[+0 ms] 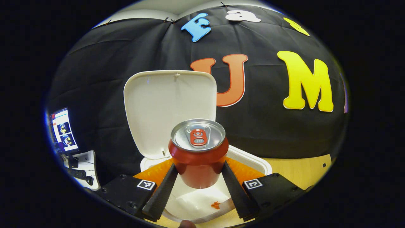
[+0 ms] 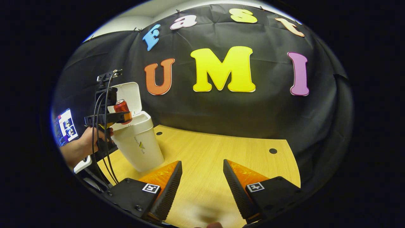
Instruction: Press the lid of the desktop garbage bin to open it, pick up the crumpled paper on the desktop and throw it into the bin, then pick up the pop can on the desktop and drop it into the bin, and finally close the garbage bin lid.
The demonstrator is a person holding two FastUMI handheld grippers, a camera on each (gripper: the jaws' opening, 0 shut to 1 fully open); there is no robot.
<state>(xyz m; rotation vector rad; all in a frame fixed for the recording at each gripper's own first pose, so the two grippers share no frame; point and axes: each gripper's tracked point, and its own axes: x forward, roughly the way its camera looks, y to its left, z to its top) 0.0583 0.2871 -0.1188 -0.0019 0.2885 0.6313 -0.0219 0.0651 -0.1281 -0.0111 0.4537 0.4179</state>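
Holding: your left tool [image 1: 199, 177] pinches the can [image 1: 198, 152], a finger on each side.
Can axis: upright, tab end up.
Can to bin: directly above the open bin [image 2: 137, 142], mouth just below; lid [image 1: 169, 107] stands raised behind.
Paper: white crumple [image 1: 196, 199] already inside, beneath the can.
Right tool [image 2: 202, 183]: spread, empty, over the counter [image 2: 221, 148], well apart from the bin.
Next, judged: you spread the left fingers; the can falls straight in.

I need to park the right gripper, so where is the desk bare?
Bare wood runs from the bin rightward to the desk's far edge, ahead of the right gripper. Crowded around the bin, where the left gripper holds the can.
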